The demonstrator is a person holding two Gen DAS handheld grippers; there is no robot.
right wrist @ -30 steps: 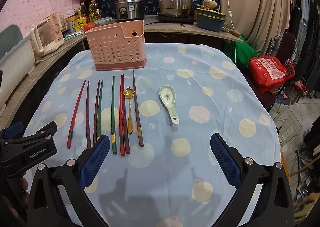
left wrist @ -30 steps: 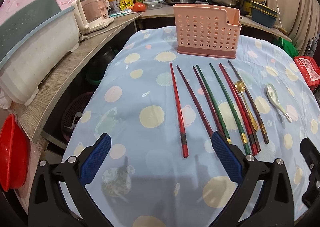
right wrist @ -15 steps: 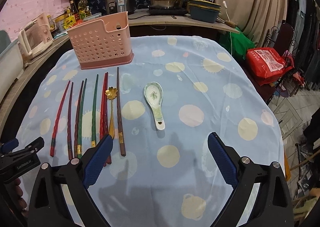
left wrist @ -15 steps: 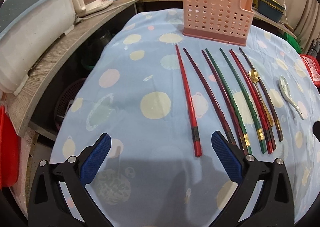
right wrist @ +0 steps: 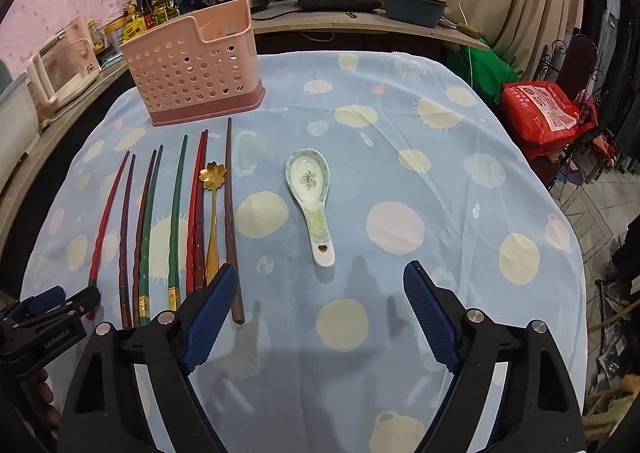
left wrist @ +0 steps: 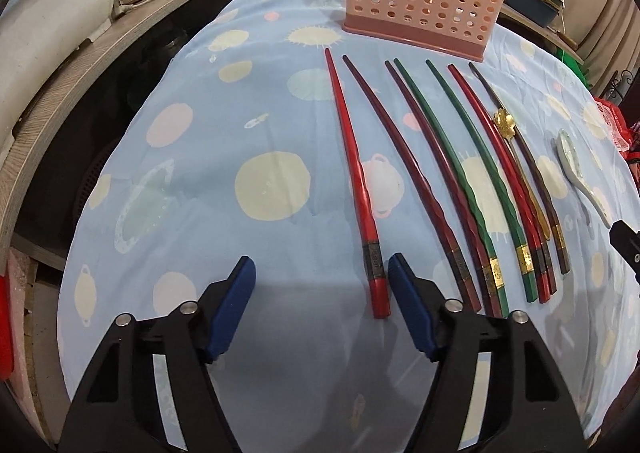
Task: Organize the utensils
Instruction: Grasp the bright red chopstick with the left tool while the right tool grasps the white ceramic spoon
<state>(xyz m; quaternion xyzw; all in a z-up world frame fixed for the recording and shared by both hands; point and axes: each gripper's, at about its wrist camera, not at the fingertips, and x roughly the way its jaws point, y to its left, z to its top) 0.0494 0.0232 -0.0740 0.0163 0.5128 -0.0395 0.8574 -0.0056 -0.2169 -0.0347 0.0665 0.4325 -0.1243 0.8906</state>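
Left tongs [left wrist: 322,273]: I see the jaws closing, nothing pinched; the red chopstick [left wrist: 354,177] ends between the pads, just inside the right one.
Right tongs [right wrist: 316,285]: closing too, still spread, nothing gripped; the china spoon [right wrist: 312,193] lies just above the gap.
Chopsticks: I count a row at centre-left of the right view, on the blue cloth [right wrist: 400,133].
Gold spoon [right wrist: 212,177]: among the right-hand chopsticks.
Pink basket [right wrist: 192,69]: upright, upper left, beyond the tips.
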